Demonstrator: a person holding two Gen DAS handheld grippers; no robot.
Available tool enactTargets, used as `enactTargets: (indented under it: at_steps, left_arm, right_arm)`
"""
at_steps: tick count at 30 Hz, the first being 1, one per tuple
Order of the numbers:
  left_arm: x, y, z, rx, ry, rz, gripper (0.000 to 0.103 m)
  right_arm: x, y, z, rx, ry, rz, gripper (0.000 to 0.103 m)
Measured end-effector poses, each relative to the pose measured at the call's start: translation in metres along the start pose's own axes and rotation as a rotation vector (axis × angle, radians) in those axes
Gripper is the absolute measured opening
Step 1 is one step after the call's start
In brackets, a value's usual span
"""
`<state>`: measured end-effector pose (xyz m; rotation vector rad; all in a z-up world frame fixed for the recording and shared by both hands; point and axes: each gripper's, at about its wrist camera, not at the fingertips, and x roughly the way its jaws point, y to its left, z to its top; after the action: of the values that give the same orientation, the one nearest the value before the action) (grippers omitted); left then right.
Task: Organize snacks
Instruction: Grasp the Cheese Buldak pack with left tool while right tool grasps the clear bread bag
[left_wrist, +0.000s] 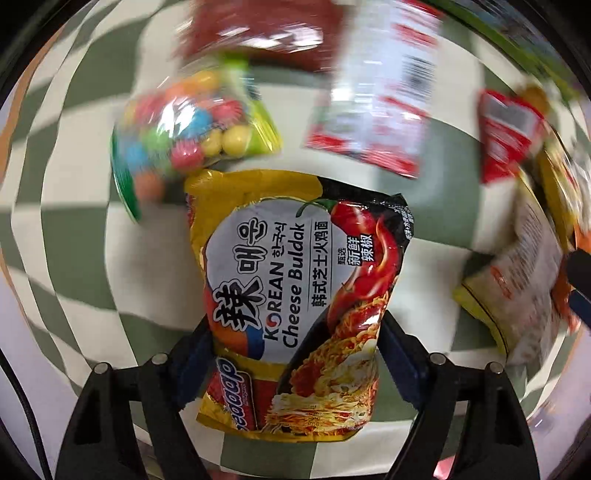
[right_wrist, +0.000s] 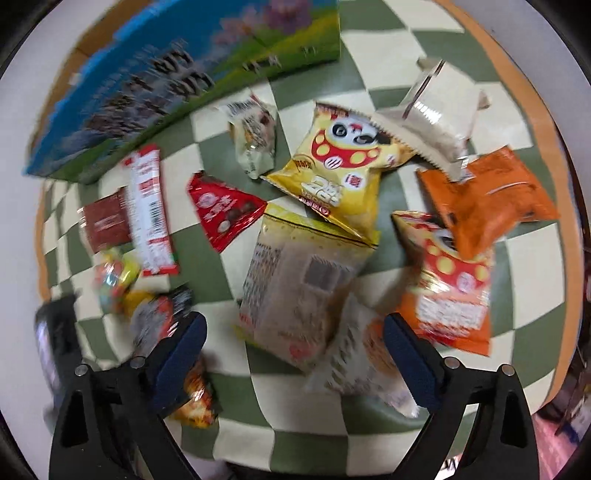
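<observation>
Left wrist view: the left tool (left_wrist: 295, 354) is being pointed down over the checked desk (left_wrist: 74, 229). A noodle pack (left_wrist: 295, 295) marked "Korean Cheese Buldak" is being straddled by both blue pads (left_wrist: 397, 354); the pads are seen at the pack's edges, with the pack pinched in at its waist between them. Just beyond the pack's far end a candy bag (left_wrist: 184, 129) of coloured balls is being shown, touching or just overlapping its corner. A white-red packet (left_wrist: 384, 92) and a dark red packet (left_wrist: 266, 29) are lying further off, blurred.

Right wrist view only: the right tool (right_wrist: 295, 354) is being held spread, pads (right_wrist: 410, 354) apart with nothing gripped. A pale pack (right_wrist: 299, 288) with a yellow edge is lying between and beyond them, with a second blurred pale pack (right_wrist: 362, 369) overlapping it near the right pad. A blue-green box (right_wrist: 147, 81) is being shown at the far left. A yellow panda bag (right_wrist: 340, 162), a beige packet (right_wrist: 436, 110), an orange bag (right_wrist: 487, 199), a red-orange bag (right_wrist: 450, 288), a red triangular packet (right_wrist: 221, 210) and a small grey packet (right_wrist: 255, 136) are scattered on the desk.

The candy bag, the noodle pack and the white-red packet are also being picked up at the left of this view, heavily blurred.
</observation>
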<state>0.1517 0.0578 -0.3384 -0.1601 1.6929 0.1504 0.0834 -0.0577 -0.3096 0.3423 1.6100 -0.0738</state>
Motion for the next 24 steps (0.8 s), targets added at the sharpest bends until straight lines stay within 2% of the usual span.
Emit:
enactTargets:
  at_steps: [4, 6, 10, 12, 14, 17, 21, 24]
  left_arm:
    - [0.01, 0.016, 0.002, -0.015, 0.038, -0.06, 0.086]
    - [0.024, 0.019, 0.006, 0.002, 0.055, -0.085, 0.087]
    - [0.034, 0.033, 0.009, 0.016, 0.082, -0.133, 0.087]
    - [0.043, 0.043, 0.03, 0.019, 0.084, -0.146, 0.087]
    - [0.04, 0.048, 0.033, 0.026, 0.088, -0.152, 0.088]
    - [0.039, 0.044, 0.037, 0.038, 0.102, -0.149, 0.088]
    - [0.047, 0.018, 0.029, 0.106, 0.121, -0.092, 0.09]
    - [0.05, 0.016, 0.022, 0.122, 0.117, -0.068, 0.09]
  right_arm:
    - [0.038, 0.006, 0.017, 0.082, 0.086, -0.012, 0.082]
    - [0.05, 0.013, 0.021, 0.055, 0.104, -0.054, 0.075]
    - [0.055, 0.04, 0.015, -0.175, 0.113, -0.107, 0.069]
    - [0.056, 0.055, 0.006, -0.324, 0.131, -0.111, 0.067]
    - [0.056, 0.066, -0.007, -0.467, 0.154, -0.128, 0.065]
    - [0.055, 0.07, -0.022, -0.575, 0.178, -0.154, 0.065]
    - [0.05, 0.065, -0.025, -0.557, 0.154, -0.146, 0.068]
    - [0.039, 0.048, -0.019, -0.434, 0.121, -0.085, 0.074]
